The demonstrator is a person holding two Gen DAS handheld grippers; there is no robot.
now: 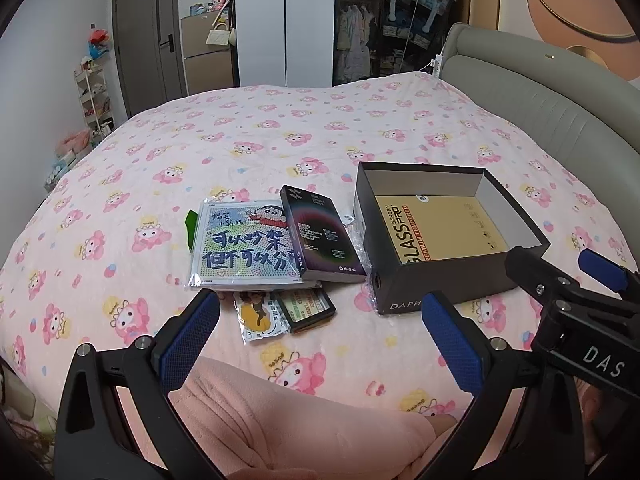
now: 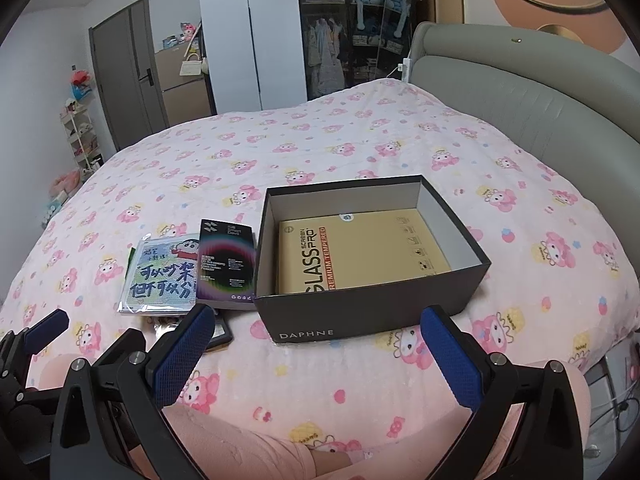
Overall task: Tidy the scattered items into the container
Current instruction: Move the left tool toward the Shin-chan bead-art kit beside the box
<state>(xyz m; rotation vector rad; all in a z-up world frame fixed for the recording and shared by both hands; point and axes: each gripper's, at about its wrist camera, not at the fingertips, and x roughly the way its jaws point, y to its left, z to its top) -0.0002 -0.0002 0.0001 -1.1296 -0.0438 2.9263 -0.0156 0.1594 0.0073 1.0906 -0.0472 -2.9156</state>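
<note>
A dark open box [image 2: 372,316] is seen on the pink patterned bedspread [image 1: 280,132], and one flat yellow screen-protector pack [image 2: 360,252] already lies on its floor; that much of the tidying can be judged done. Four items are left outside, gathered just left of the box: a cartoon bead-art packet [image 1: 244,240], a dark slim box [image 1: 320,236] leaning partly over the packet's right edge, and nearer, a sticker sheet [image 1: 260,314] beside a small black-framed card [image 1: 310,306], both partly tucked under the packet. A green edge shows behind the packet; what it belongs to cannot be told.

The left gripper [image 1: 320,344] is held low over the near part of the bed, its fingers spread wide and nothing between them. The right gripper [image 2: 320,354] is likewise spread wide and empty, just near of the box's front wall.

Plenty of open bedspread is left far and left of the pile. The box walls stand tall, so items would have to be lifted over the rim; the overlapped pile offers few free edges, the slim box's raised side being the clearest
</note>
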